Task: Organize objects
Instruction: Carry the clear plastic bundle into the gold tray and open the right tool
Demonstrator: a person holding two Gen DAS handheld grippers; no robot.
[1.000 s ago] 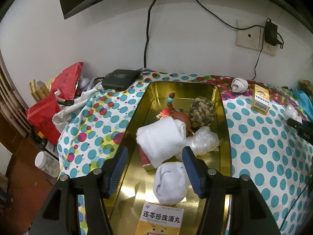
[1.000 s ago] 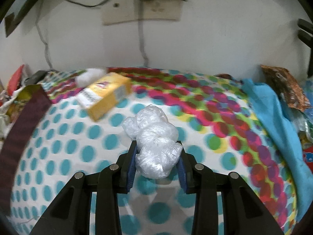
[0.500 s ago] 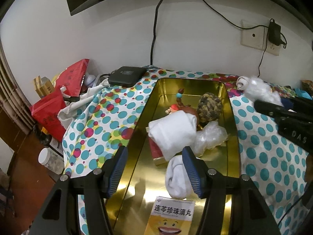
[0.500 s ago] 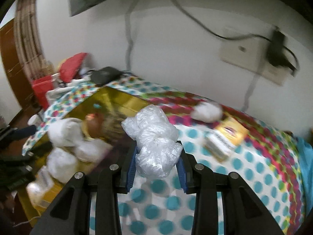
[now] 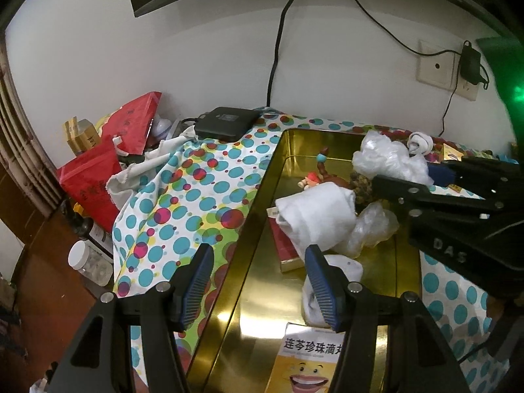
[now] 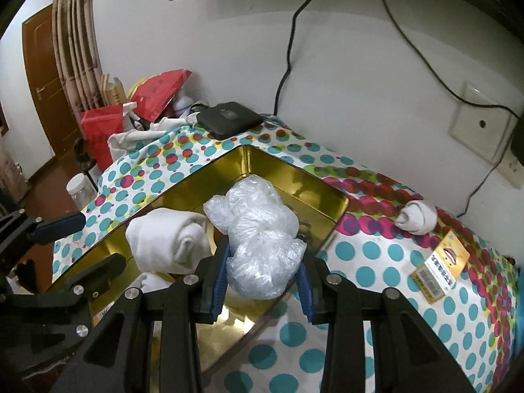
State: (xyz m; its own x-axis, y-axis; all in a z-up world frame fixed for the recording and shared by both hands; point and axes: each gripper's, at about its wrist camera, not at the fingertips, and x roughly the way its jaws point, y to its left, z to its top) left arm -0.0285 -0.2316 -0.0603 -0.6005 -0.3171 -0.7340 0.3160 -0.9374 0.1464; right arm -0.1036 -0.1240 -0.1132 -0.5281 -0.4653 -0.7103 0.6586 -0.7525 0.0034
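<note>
— Where is the crumpled clear plastic bag (image 6: 258, 239)?

— Clamped in the right tongs (image 6: 262, 281), held above the shallow gold metal tray (image 6: 294, 180), over its far end.

— And the left tongs (image 5: 258, 281)?

— Parted, holding nothing, at the tray's near end above a rolled white sock (image 5: 319, 219).

— Anything outside the tray?

— A small white bundle (image 6: 417, 217), probably another sock, just beyond its far corner on the polka-dot bench (image 6: 376, 255).

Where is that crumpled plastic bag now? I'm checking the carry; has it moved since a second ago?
Yes. The crumpled plastic bag, gripped by the right tool, went from the dotted cloth leftward to over the gold tray.
</note>
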